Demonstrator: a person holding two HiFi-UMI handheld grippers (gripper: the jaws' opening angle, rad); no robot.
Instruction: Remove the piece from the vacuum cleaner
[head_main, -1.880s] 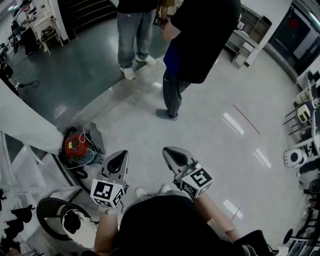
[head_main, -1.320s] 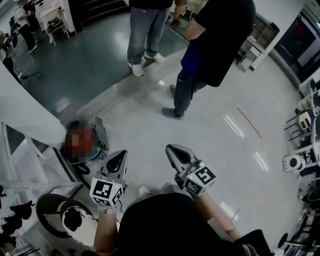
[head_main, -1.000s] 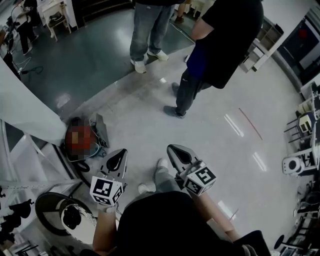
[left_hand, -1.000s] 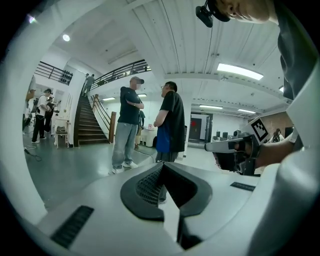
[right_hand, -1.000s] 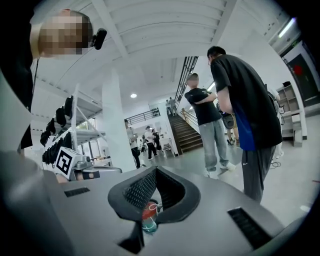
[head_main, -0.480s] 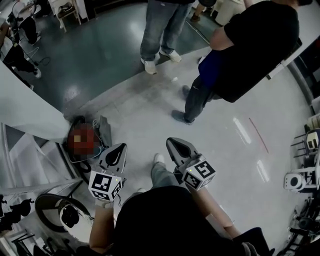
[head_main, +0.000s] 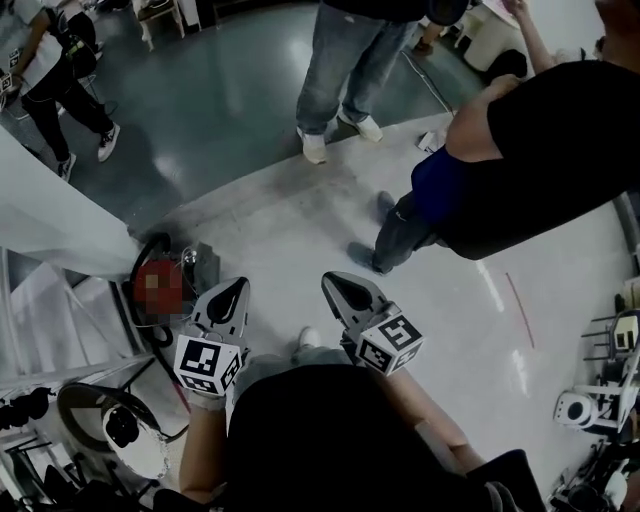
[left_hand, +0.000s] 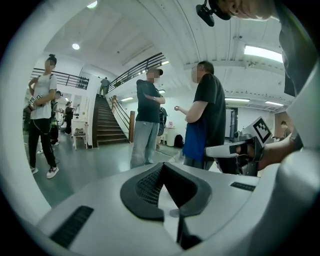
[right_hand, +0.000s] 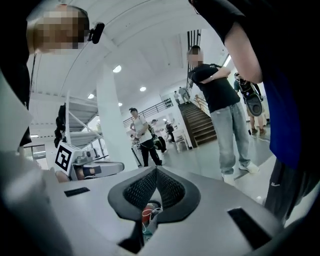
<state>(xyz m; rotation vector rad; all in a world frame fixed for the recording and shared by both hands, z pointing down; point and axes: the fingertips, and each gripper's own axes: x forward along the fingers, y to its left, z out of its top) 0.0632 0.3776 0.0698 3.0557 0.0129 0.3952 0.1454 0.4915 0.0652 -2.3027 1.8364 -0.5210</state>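
both the left gripper (head_main: 237, 287) and the right gripper (head_main: 330, 280) are holding their jaws closed on nothing. the red vacuum cleaner (head_main: 158, 290) is sitting on the floor (head_main: 300, 220) just beside the left one; its piece is probably being stiff, light plastic, best pinched near its joint.

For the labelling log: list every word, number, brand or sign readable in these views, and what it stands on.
No words or numbers can be read.
Black-and-white square-marker cube on the left tongs: a pattern, no letters.
Matching cube on the right tongs: the same.
Red round machine on the floor: any label lies under a mosaic patch.
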